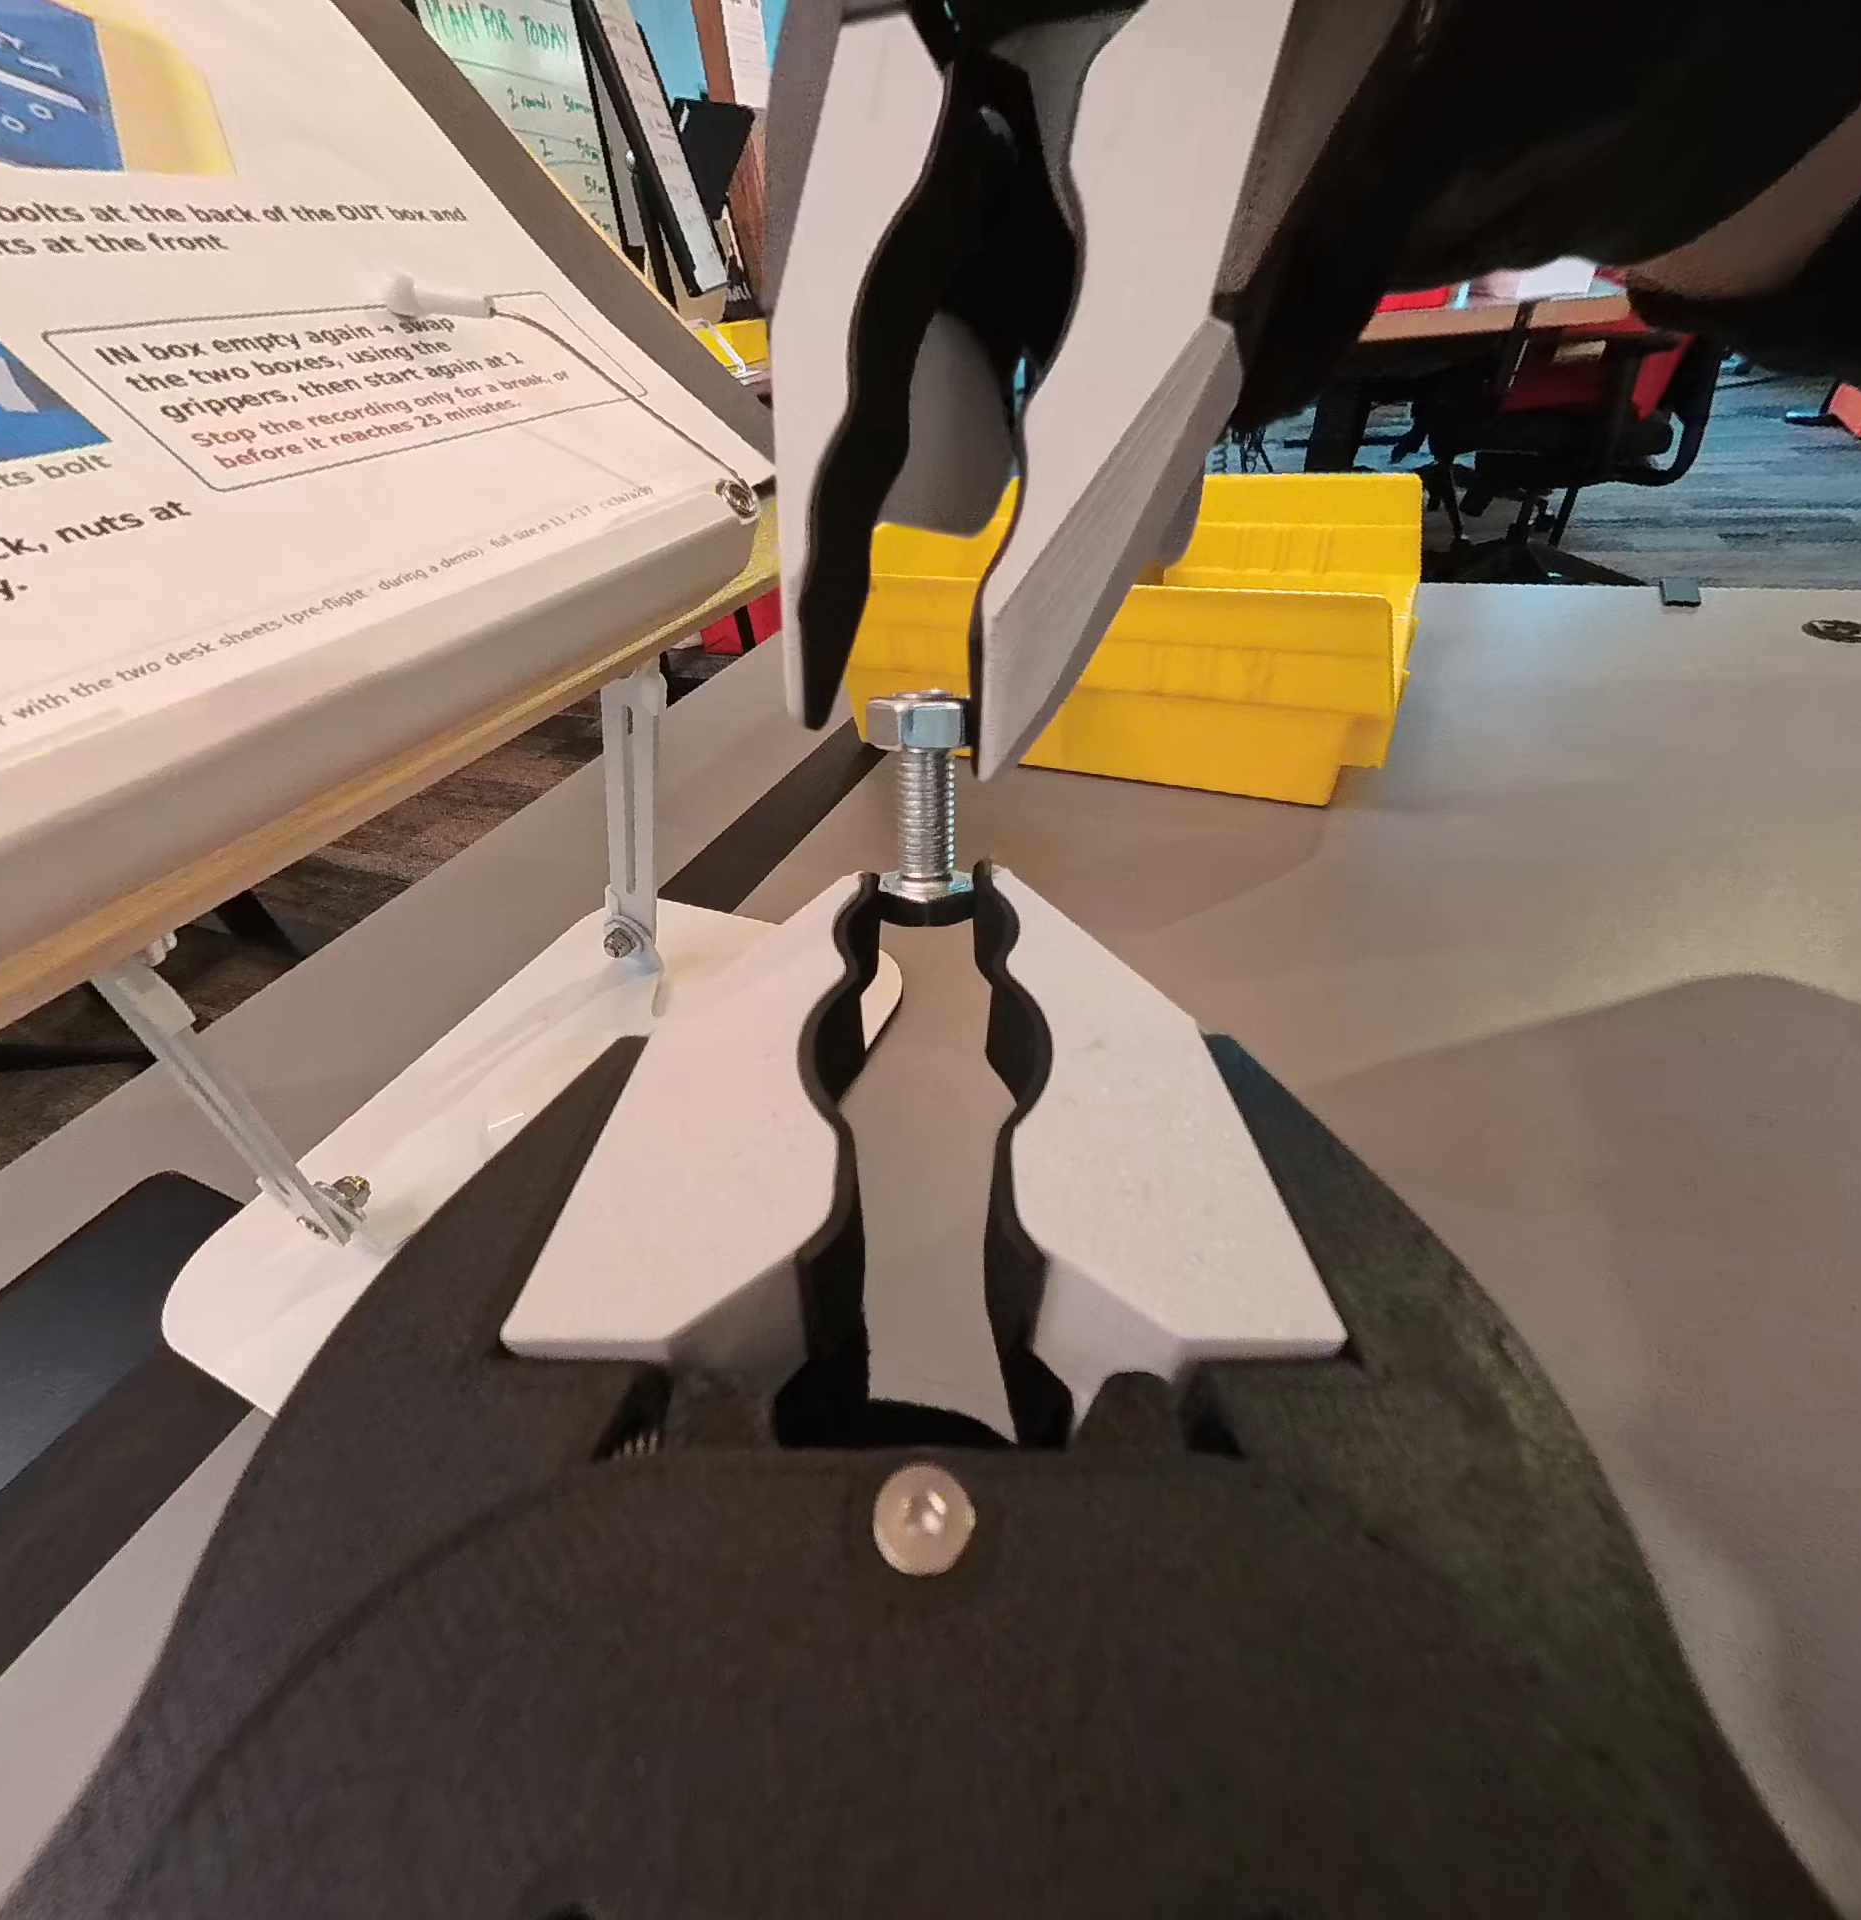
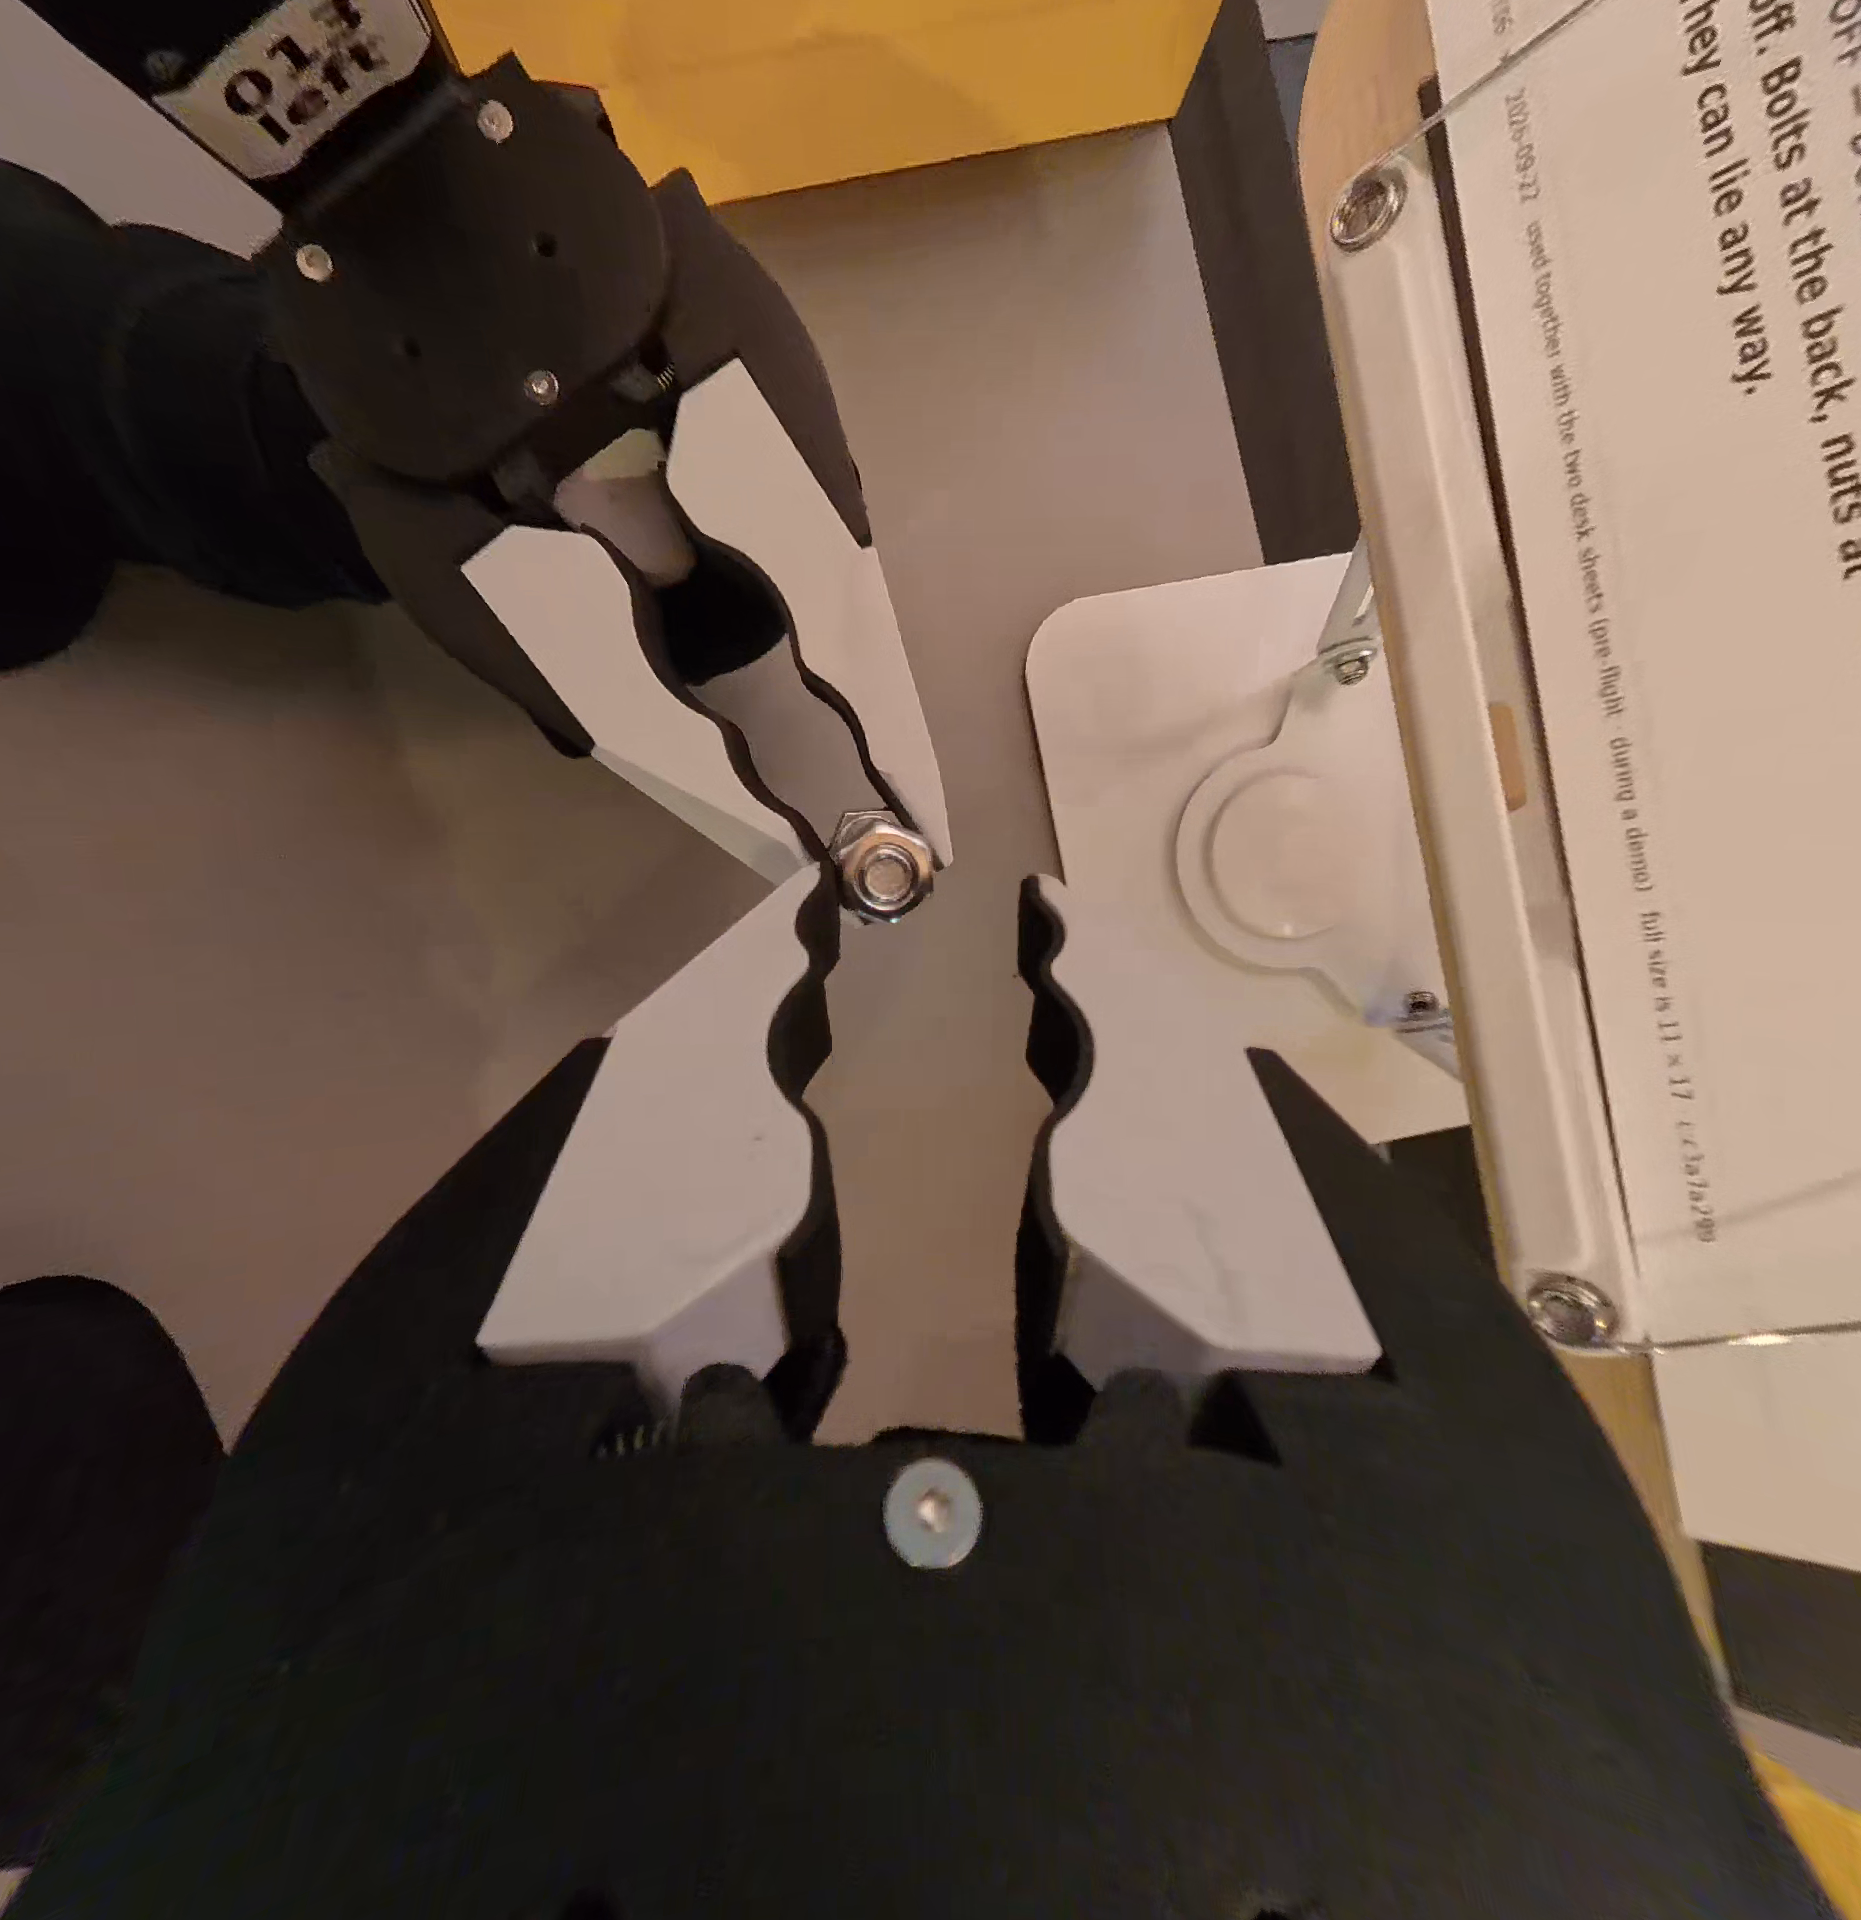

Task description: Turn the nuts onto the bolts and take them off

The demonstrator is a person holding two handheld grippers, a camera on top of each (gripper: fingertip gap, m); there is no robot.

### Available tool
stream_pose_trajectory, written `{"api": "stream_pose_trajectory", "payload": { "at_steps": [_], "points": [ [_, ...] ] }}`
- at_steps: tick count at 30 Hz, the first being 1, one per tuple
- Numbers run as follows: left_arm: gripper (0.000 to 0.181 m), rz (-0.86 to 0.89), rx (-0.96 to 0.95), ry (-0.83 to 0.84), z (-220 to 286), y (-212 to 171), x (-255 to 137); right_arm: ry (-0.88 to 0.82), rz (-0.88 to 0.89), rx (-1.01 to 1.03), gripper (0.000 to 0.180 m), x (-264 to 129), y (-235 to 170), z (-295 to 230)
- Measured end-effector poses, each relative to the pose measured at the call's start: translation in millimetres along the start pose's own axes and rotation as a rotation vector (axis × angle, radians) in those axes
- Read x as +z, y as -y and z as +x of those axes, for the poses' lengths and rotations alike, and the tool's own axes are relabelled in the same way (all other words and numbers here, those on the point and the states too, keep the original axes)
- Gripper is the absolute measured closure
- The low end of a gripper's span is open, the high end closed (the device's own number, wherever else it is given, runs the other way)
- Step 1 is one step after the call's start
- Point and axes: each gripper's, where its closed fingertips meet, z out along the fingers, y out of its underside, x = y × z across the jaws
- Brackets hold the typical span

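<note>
Above the grey tabletop (image 1: 1528, 883), the left gripper (image 1: 926, 883) has its fingers clenched on the hex head of a zinc-plated bolt (image 1: 926, 821), which stands upright with its long axis vertical, threaded end up; a hex nut (image 1: 913, 719) sits at the very top of the thread. The right gripper (image 1: 895, 727) hangs point-down with its fingers released, straddling the nut, one tip just beside it. Judged small, rigid, light and slick: take the nut across two opposite flats, since the smooth plating may slip under torque.
</note>
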Motion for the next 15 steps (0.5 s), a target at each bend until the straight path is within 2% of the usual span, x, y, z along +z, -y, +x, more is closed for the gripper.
{"api": "stream_pose_trajectory", "payload": {
  "at_steps": [5,7,15],
  "points": [
    [0.165,-0.004,-0.003,0.004,-1.6,-1.6,-0.1,0.060,0.019,0.034,0.163,4.8,1.8,-6.5],
    [0.165,-0.007,-0.002,0.006,-2.3,-2.0,-0.5,0.066,0.014,0.022,0.164,5.5,1.8,-7.7],
    [0.165,-0.010,-0.002,-0.003,0.4,-3.5,1.5,0.024,-0.082,-0.232,0.164,5.6,-0.1,-10.1]
  ]
}}
